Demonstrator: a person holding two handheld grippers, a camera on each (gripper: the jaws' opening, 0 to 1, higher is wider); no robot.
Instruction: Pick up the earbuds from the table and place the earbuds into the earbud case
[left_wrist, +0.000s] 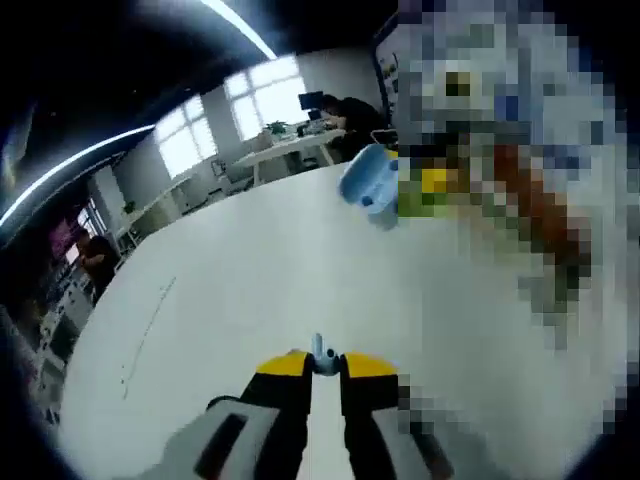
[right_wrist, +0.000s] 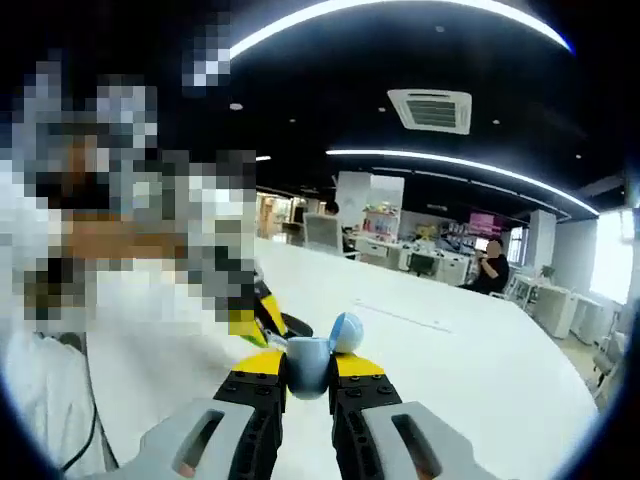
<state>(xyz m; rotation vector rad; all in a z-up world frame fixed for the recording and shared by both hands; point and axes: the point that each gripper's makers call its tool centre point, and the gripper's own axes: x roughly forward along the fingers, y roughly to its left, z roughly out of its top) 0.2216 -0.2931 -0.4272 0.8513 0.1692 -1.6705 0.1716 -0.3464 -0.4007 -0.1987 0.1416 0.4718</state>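
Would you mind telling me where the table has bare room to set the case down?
The table is bare between the left gripper, shut on an earbud, and the far edge. It is crowded near the case in the right gripper.

Daylight from blown-out windows (left_wrist: 250, 100) at upper left of the left gripper view washes the white tabletop (left_wrist: 250, 280) bright. Ceiling light strips (right_wrist: 400, 10) bow with fisheye distortion under a dark ceiling; everything looks soft, slightly blurred.
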